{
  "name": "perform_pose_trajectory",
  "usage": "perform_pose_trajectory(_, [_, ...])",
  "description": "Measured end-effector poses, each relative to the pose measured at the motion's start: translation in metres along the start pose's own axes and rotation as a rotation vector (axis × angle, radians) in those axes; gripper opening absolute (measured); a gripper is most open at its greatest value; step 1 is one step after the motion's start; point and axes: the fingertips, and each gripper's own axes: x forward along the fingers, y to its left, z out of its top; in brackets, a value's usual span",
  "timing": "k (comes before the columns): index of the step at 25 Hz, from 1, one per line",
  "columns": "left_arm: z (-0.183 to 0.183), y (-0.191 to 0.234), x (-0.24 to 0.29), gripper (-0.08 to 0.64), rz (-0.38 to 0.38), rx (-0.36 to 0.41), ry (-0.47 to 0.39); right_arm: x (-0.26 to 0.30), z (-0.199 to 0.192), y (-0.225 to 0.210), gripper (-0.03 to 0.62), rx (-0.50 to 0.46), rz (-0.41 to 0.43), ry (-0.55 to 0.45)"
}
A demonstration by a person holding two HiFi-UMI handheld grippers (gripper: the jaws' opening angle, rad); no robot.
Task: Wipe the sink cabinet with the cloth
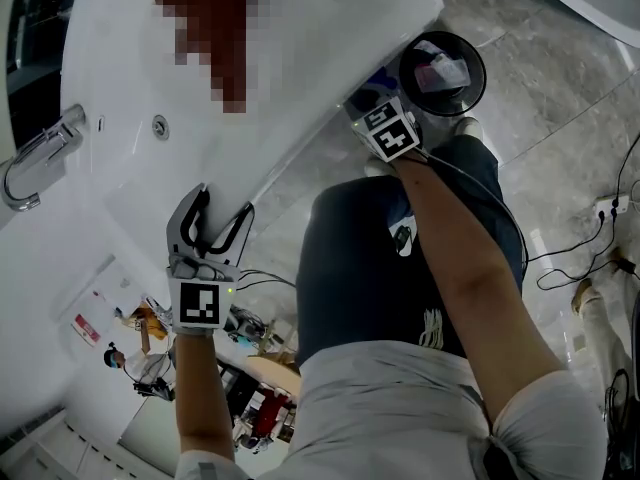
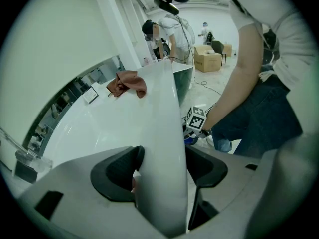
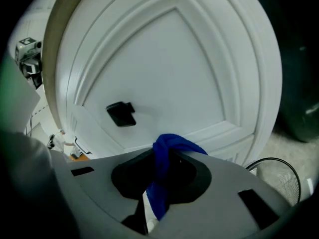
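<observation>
The white sink cabinet door (image 3: 169, 68) with a black handle (image 3: 121, 114) fills the right gripper view. My right gripper (image 3: 162, 171) is shut on a blue cloth (image 3: 167, 151) a short way in front of that door. In the head view the right gripper (image 1: 368, 108) sits low under the counter's front edge (image 1: 300, 148). My left gripper (image 1: 213, 218) is open, its jaws standing either side of that white counter edge (image 2: 164, 148). In its own view the left gripper (image 2: 159, 171) shows the rim between both pads.
A faucet (image 1: 35, 153) and the basin drain (image 1: 160, 126) are on the counter at left. A brown cloth (image 2: 127, 83) lies on the countertop farther along. A black bin (image 1: 443, 70) stands on the marble floor by the cabinet. Cables (image 1: 575, 258) trail at right.
</observation>
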Motion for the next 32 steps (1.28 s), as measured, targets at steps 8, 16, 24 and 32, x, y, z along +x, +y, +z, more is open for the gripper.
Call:
perform_pose_trajectory(8, [0.0,0.0,0.0,0.287,-0.001,-0.007,-0.003,0.018,-0.007,0.059,0.061,-0.182,0.138,0.018])
perform_pose_trajectory(16, [0.001,0.001,0.0,0.287,-0.007,-0.004,-0.005,0.035,-0.015,0.103,0.061,-0.239,0.178,0.044])
perform_pose_trajectory(24, [0.001,0.002,-0.001,0.287,-0.018,-0.024,-0.025,0.028,-0.002,0.112,0.061,-0.221,0.118,0.029])
perform_pose_trajectory(32, [0.0,0.002,-0.001,0.287,-0.024,-0.013,-0.028,0.007,0.023,0.131,0.061,-0.253,0.097,-0.031])
